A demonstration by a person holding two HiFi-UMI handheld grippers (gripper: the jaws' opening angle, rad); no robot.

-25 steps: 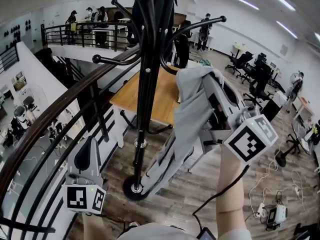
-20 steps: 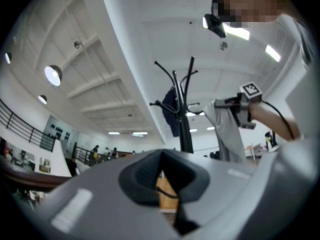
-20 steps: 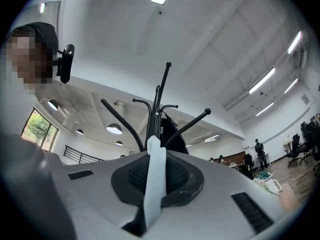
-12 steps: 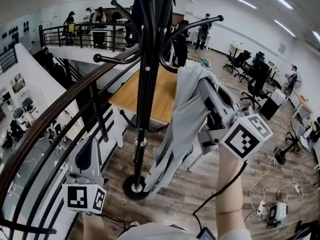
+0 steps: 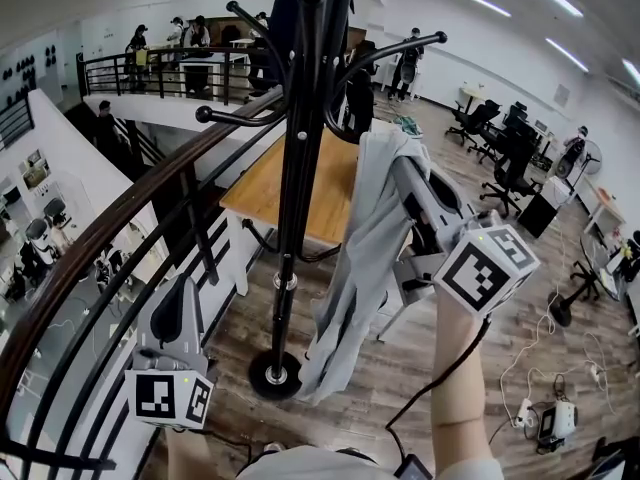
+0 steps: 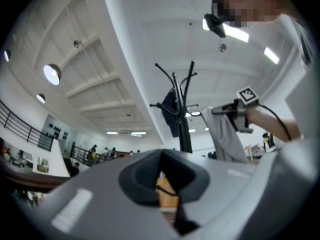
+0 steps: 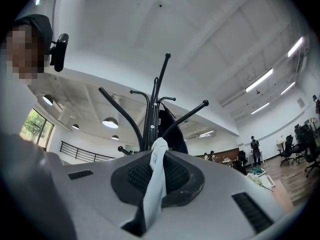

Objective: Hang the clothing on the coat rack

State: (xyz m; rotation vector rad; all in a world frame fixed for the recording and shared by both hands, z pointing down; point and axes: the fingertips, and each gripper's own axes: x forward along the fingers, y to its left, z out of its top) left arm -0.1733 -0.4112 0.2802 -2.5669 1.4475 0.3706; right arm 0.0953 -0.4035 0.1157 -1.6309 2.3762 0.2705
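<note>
Clothing [image 5: 365, 238], pale grey and limp, hangs mid-frame from the clenched right tongs [image 5: 398, 163] beside the black coat rack [image 5: 297, 188]. The left tongs [image 5: 180, 286], lower left, are closed and empty. Below is a wooden floor [image 5: 400, 388] in an open office.

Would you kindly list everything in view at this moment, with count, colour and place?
coat rack: one, black, centre, standing on the wood floor
dark garment: one, hanging high on the rack
grey garment: one, light grey, draped from the right gripper beside the rack, on no hook
table: one, wooden top, behind the rack
railing: one, dark, left
office chairs: several, black, far right
people: several, far background
left gripper: grey, low left, shut, empty
right gripper: grey, raised, shut on the grey garment
</note>
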